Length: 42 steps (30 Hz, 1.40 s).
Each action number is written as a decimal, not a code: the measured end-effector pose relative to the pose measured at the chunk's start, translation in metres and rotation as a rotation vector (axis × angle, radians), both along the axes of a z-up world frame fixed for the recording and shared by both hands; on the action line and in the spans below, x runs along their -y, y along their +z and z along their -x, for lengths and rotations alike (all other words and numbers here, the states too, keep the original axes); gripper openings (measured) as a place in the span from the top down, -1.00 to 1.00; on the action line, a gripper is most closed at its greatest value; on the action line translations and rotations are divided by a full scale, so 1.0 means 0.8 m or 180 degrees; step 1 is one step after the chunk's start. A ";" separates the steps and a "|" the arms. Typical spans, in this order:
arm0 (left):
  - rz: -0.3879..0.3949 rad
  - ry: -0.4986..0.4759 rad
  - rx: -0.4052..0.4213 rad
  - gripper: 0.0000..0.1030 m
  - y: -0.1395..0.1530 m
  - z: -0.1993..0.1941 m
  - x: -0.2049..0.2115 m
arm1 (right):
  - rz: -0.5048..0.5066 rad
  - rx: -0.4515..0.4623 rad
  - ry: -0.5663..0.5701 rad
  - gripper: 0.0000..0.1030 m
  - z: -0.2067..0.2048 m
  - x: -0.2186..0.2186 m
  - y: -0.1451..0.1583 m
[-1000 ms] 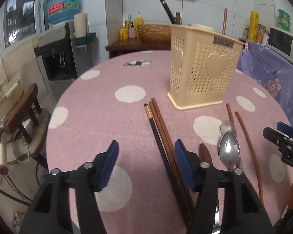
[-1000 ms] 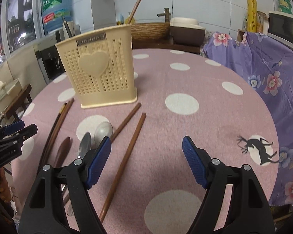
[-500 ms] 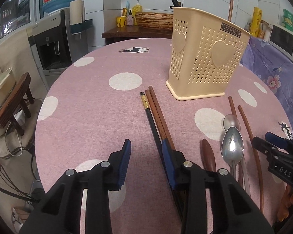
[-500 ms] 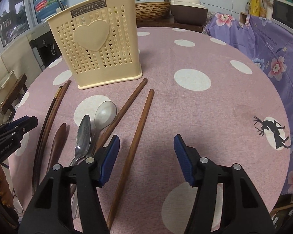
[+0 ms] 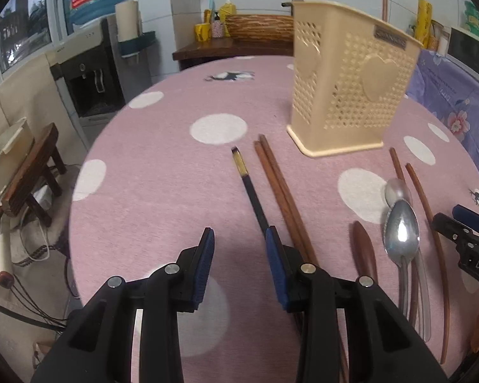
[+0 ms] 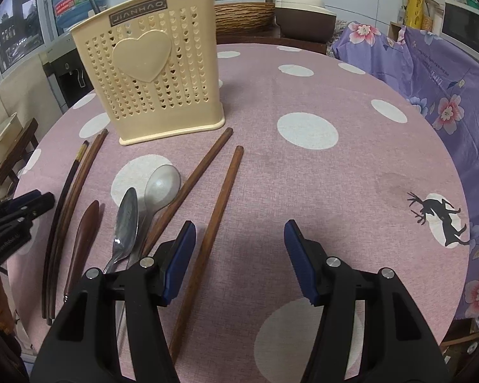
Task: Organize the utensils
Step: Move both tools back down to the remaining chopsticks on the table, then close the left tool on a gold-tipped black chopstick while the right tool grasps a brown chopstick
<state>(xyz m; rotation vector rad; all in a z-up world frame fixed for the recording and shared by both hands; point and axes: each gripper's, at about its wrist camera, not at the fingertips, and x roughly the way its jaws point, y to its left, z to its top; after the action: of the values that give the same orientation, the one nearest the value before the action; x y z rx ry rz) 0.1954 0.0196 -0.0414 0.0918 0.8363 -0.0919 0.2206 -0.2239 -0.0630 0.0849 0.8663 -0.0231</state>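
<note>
A cream perforated utensil holder (image 5: 351, 95) (image 6: 153, 76) stands upright on the pink dotted table, with one brown chopstick (image 5: 384, 0) in it. Utensils lie flat in front of it: a black chopstick (image 5: 250, 188), a brown chopstick pair (image 5: 281, 191), a dark wooden spoon (image 6: 84, 233), a steel spoon (image 6: 126, 220), a pale spoon (image 6: 161, 188), two thick brown chopsticks (image 6: 220, 204). My left gripper (image 5: 239, 249) is open and empty, just left of the black chopstick. My right gripper (image 6: 239, 239) is open and empty above the table, right of the thick chopsticks.
The table edge (image 5: 79, 191) drops off at the left, with a wooden stool (image 5: 25, 172) and a water dispenser (image 5: 89, 73) beyond. A purple floral cloth (image 6: 431, 73) lies at the right. A side table with bottles and a basket (image 5: 255, 25) stands behind.
My left gripper's jaws narrowed, then widened again, and it rose slightly. My right gripper moved forward and lower toward the thick chopsticks, still open.
</note>
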 end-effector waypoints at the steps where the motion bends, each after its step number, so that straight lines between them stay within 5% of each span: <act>1: 0.0000 0.0022 0.0027 0.33 0.004 -0.002 -0.003 | -0.0043 -0.0006 0.0005 -0.11 -0.002 0.001 0.001; 11: 0.0319 0.0066 -0.0077 0.33 0.006 -0.038 -0.005 | -0.0243 -0.0139 -0.0023 0.18 -0.036 -0.001 0.006; 21: 0.0422 0.0153 -0.0255 0.34 -0.003 -0.067 0.001 | -0.0020 -0.0252 -0.0098 0.43 -0.058 -0.020 -0.004; 33: 0.0155 0.0156 -0.0271 0.62 -0.013 -0.081 0.020 | 0.0134 -0.0207 -0.0113 0.80 -0.073 -0.023 -0.005; 42: 0.0181 0.0107 -0.0251 0.82 -0.013 -0.088 0.024 | 0.0006 -0.0179 -0.0117 0.84 -0.083 -0.016 -0.006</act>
<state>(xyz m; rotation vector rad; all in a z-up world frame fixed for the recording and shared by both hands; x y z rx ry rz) 0.2658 0.0006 -0.0521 0.0206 0.9130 -0.0880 0.2871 -0.2112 -0.0676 0.0988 0.9209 -0.0609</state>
